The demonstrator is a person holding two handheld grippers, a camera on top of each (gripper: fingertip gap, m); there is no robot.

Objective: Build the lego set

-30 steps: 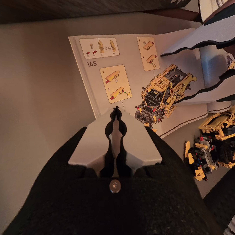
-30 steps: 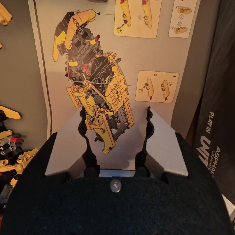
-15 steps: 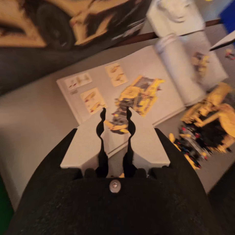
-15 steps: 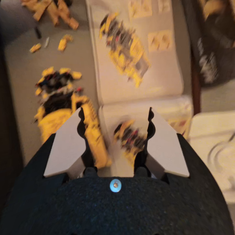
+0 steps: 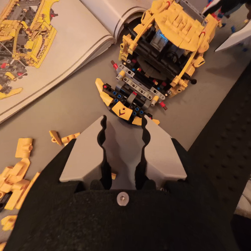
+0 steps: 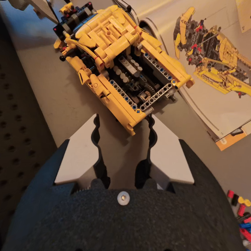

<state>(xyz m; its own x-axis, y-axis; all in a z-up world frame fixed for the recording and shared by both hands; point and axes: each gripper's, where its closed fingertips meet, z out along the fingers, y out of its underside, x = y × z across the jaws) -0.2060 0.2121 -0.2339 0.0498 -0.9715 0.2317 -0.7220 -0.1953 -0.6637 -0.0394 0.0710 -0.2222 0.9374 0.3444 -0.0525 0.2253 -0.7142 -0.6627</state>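
Observation:
A partly built yellow and black lego car [image 5: 163, 54] stands on the grey table, and it shows from its other end in the right wrist view [image 6: 119, 67]. My left gripper [image 5: 124, 119] is open and empty, its tips just short of the car's nose piece [image 5: 122, 110]. My right gripper [image 6: 124, 116] is open and empty, its tips at the car's open rear frame [image 6: 154, 97]. The open instruction booklet [image 5: 70, 40] lies beside the car, and it also shows in the right wrist view [image 6: 217, 95].
Loose yellow lego pieces [image 5: 20, 169] lie at the left of my left gripper. Small red, black and blue pieces [image 6: 239, 203] lie at the lower right of the right wrist view. A dark perforated mat [image 6: 16, 122] borders the table. The other gripper's white finger [image 5: 233, 39] shows at far right.
Both grippers have swung away from the booklet pages to the lego car. My left gripper has opened from shut. My right gripper stays open.

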